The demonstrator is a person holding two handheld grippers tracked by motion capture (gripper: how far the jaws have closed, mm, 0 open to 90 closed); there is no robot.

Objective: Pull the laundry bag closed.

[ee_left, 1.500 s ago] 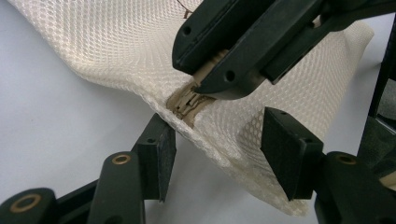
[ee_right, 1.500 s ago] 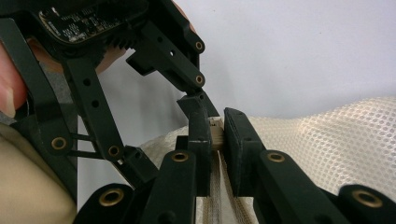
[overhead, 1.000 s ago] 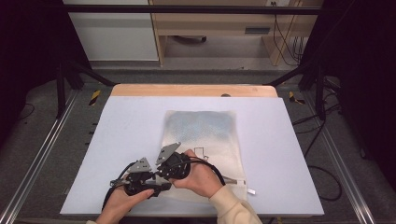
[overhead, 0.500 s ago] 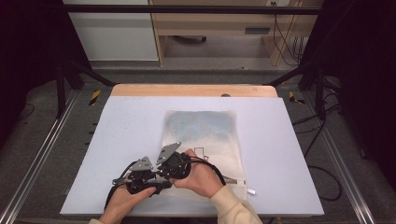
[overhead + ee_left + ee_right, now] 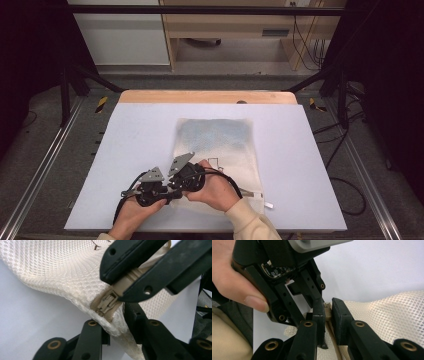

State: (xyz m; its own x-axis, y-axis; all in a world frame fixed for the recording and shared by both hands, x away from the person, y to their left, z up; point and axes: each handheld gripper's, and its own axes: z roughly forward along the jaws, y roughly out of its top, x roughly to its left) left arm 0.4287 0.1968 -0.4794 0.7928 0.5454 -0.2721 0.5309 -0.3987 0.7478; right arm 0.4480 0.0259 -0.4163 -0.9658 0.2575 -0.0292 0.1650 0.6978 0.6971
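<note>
Closing over the last moment, the left gripper's [image 5: 112, 332] jaws now pinch the corner of the mesh laundry bag [image 5: 220, 145] beside its beige zipper slider [image 5: 106, 303]; both hands sit where they were. Just above that slider, the right gripper [image 5: 327, 312] is clamped on the zipper tape. From this near corner the bag lies flat across the white table [image 5: 310, 165].

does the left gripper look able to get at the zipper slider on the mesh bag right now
Probably yes: the left gripper, jaws just closing, straddles the bag's corner right beside the zipper slider. The right gripper grips the zipper just past it, crowding the mesh bag.
</note>
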